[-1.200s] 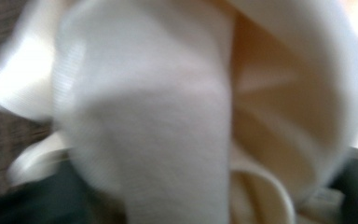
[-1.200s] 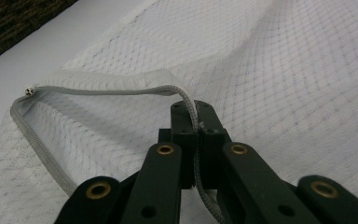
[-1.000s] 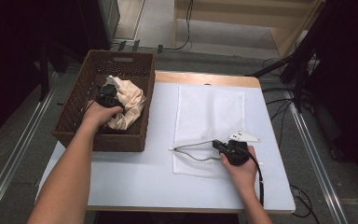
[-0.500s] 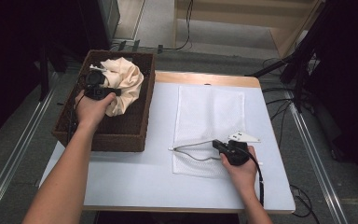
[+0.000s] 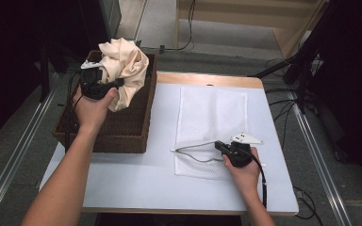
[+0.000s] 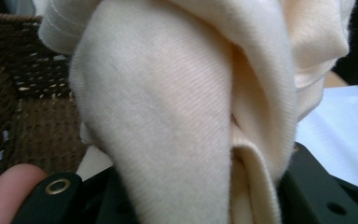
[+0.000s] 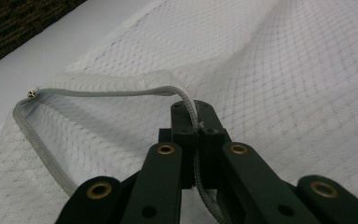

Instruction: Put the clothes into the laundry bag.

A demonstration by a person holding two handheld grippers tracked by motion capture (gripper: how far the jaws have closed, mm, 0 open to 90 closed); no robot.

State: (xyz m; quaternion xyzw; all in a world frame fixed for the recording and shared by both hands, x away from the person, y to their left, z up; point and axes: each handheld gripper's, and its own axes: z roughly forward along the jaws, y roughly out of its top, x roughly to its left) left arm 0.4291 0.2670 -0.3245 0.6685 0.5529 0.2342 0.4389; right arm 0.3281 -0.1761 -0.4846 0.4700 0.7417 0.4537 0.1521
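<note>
1. Left hand-held gripper (image 5: 104,81), upper left of the high view: jaws clamped on a bunched cream soft-cotton garment (image 5: 122,66), which hangs above the dark brown woven wicker basket (image 5: 136,127). In the left gripper view the cloth (image 6: 191,116) bulges out from between the jaws.
2. Risk: the grip is on a thick wad, not a single layer. Folds could slip out on the way across, and the garment would drop back into the basket or onto the white bench (image 5: 136,179).
3. Risk: the trailing lower fold hangs near the basket's right rim and could catch on the weave and tug the basket.
4. Right hand-held gripper (image 5: 220,146), lower right of the high view: jaws fully shut on the grey zip edge of the white rectangular mesh laundry bag (image 5: 212,113). The right gripper view shows the edge (image 7: 186,100) pinched and lifted, with the mouth only partly gaping.
5. Risk: the opening looks narrow for that wad. The garment may jam at the mouth or drag the bag, and the thin edge could pull out of the jaws.
6. Contents: the basket interior looks bare where visible, and the mesh bag lies flat, so seemingly nothing is inside.
</note>
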